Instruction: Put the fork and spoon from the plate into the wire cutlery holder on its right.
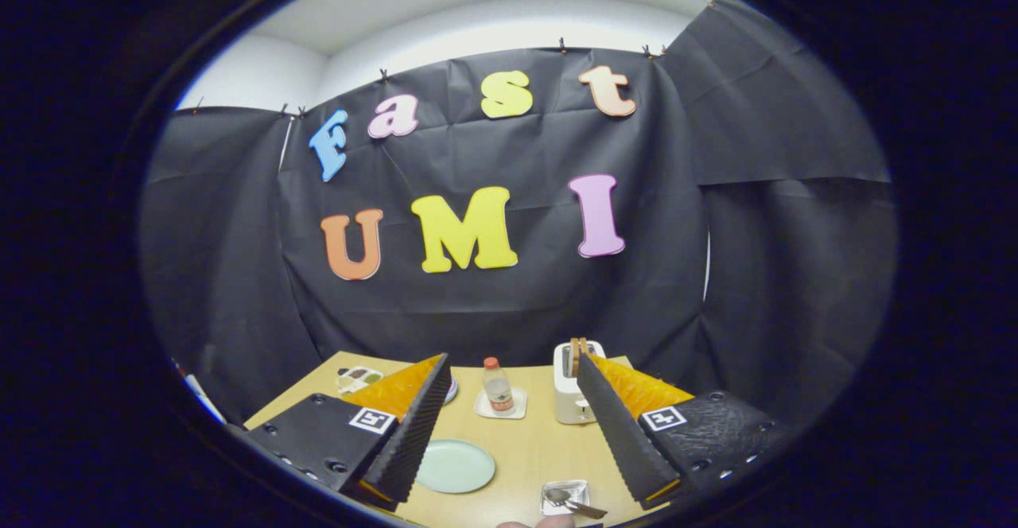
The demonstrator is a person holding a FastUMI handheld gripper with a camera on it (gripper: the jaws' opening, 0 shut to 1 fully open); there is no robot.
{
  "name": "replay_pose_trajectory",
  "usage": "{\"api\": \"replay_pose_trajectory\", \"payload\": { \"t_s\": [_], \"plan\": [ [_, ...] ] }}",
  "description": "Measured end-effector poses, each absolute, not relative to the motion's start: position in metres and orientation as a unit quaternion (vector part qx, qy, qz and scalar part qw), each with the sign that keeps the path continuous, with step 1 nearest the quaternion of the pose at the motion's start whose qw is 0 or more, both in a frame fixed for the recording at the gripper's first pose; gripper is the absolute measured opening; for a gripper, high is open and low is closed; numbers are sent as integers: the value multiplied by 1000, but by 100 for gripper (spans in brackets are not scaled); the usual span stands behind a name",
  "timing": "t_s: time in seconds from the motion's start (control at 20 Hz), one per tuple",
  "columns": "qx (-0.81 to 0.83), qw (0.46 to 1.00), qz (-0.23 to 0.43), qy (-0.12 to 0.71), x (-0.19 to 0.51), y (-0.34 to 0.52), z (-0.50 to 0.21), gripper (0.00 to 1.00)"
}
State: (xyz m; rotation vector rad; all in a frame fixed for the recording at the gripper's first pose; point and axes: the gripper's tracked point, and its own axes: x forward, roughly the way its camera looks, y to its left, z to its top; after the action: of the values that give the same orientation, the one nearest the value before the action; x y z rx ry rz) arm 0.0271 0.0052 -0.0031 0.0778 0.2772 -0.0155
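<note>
The gripper hangs above the counter with its fingers spread wide, holding nothing. Between them lies a pale green plate, round and bare. Nearer, a small shiny square tray holds a metal spoon.

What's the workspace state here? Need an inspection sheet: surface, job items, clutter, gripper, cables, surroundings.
Surface: wooden table, bare parts look clean.
Job's things: cutlery lies in a small square tray near the base of the fingers; too small to tell fork from spoon. A pale green plate beside it has nothing on it.
Clutter: bottle on a white coaster; toaster with toast in it; small white item at the far corner.
Gripper: gripper open, held above the table, nothing between the fingers.
Cables: nothing seen.
Surroundings: black cloth wall, white ceiling.
</note>
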Motion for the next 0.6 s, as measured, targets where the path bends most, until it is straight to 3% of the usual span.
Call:
{"api": "replay_pose_trajectory", "payload": {
  "t_s": [0.6],
  "plan": [
    [27,994,-18,103,6,0,10,96]
  ]
}}
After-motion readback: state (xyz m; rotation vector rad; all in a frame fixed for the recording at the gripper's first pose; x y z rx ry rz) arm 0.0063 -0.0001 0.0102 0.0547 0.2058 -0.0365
